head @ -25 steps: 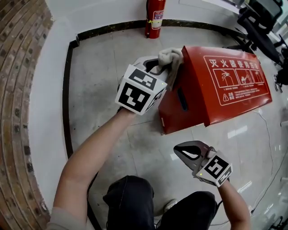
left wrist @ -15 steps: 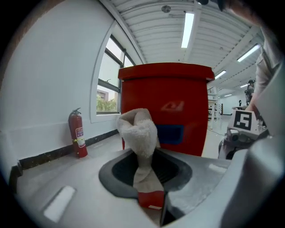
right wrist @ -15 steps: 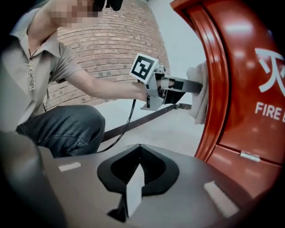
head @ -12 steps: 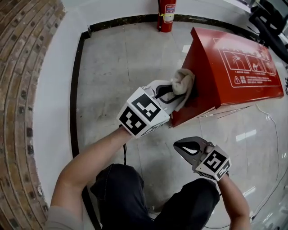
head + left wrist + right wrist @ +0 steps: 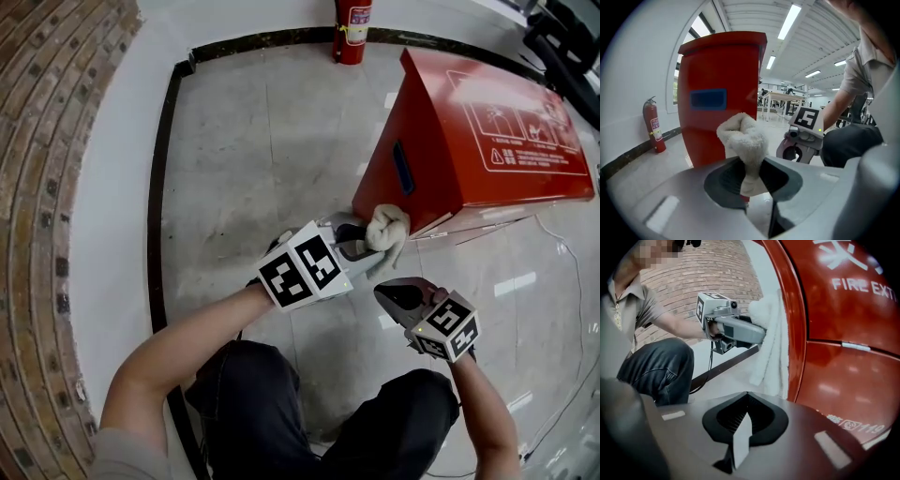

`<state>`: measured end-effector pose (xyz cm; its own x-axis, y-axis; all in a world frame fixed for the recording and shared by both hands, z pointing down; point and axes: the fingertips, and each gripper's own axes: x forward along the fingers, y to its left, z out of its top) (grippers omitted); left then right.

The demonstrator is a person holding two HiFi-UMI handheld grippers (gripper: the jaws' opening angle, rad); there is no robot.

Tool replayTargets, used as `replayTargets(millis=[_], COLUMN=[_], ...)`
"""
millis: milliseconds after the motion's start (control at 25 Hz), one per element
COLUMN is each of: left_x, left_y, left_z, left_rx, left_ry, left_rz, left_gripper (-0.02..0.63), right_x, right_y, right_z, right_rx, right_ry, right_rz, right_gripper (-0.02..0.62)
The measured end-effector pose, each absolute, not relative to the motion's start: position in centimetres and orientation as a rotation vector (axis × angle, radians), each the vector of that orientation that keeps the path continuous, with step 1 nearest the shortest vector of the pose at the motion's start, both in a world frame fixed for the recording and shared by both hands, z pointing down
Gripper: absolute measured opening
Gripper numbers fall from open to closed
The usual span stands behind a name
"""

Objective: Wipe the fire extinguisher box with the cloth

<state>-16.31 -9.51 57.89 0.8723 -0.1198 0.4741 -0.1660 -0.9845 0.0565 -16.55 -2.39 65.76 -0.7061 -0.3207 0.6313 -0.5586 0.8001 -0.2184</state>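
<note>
My left claw (image 5: 359,240) pinches the fluffy white cloth (image 5: 387,228), bunched in a soft lump, against the bottom corner of the shiny red slanted box (image 5: 469,150) at two o'clock. My right claw (image 5: 397,297) is pressed together, empty, at five o'clock.

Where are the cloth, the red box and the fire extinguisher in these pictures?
cloth (image 5: 386,228): head view, its bunched top.
red box (image 5: 398,187): head view, low on its narrow side face.
fire extinguisher (image 5: 352,47): head view, lower part of its cylinder.
</note>
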Motion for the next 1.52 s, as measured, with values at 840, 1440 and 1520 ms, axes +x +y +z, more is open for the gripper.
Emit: replayTargets(millis=[840, 1440, 1520], left_x=[-18.4, -17.0, -16.6], left_y=[-29.7, -17.7, -15.5], left_z=[67.5, 74.9, 74.6], left_rx=[2.686, 2.626, 2.646], left_ry=[-0.944, -0.652, -0.585], left_rz=[0.71, 0.75, 0.756], left_gripper=[0.097, 0.095, 0.095], right_x=[-15.8, -14.2, -14.1], right_y=[-2.5, -1.8, -1.9], right_z=[65.7, 68.5, 68.9], right_rx=[0.786, 0.778, 0.784], right_ry=[-2.392, -2.369, -2.371], right_rz=[0.559, 0.61, 0.628], right_gripper=[0.025, 0.025, 0.025])
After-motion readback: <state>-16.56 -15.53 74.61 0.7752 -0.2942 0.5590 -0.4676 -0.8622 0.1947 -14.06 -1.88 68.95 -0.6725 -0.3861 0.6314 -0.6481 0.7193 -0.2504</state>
